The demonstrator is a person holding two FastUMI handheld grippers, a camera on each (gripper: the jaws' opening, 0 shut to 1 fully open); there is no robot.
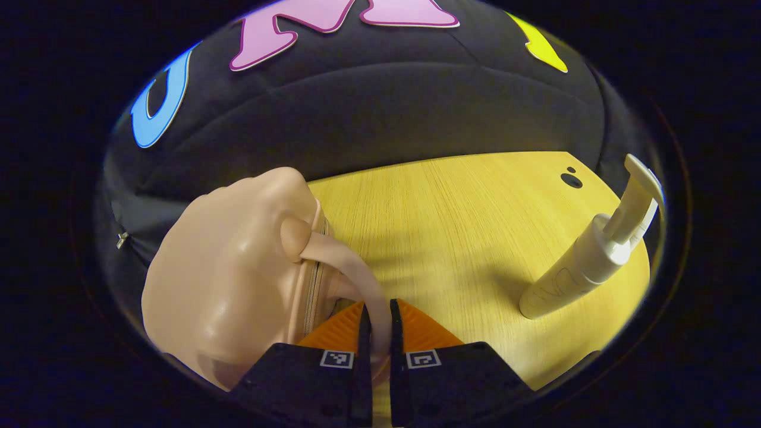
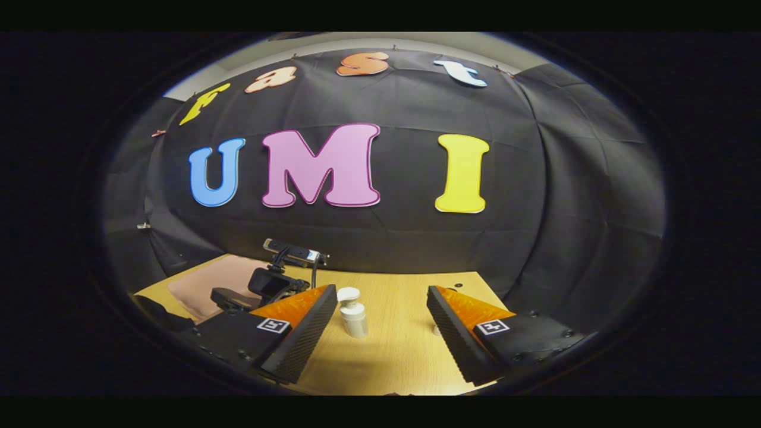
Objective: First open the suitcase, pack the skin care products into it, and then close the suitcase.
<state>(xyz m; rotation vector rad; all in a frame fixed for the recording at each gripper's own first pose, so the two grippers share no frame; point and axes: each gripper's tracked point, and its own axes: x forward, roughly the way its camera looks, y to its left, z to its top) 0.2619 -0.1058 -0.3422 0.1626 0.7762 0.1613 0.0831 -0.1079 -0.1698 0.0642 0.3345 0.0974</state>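
A pale pink hard-shell suitcase [image 1: 226,285] sits at the left of the wooden table [image 1: 464,226], its zipper seam running down beside the curved handle [image 1: 351,267]. My left gripper [image 1: 377,309] is shut on that handle, the strap pinched between both fingers. A white pump bottle [image 1: 582,267] stands on the table to the right, apart from the suitcase. In the right gripper view the same bottle [image 2: 354,314] stands ahead between the wide-spread fingers of my open right gripper [image 2: 380,294], with the suitcase [image 2: 202,279] lying flat at the left and the left gripper [image 2: 267,286] over it.
The table's far edge [image 2: 404,274] runs close to the black cloth wall. A small dark hole [image 1: 571,180] marks the tabletop near the far right corner. Bare wood [image 2: 404,345] lies between the bottle and my right gripper.
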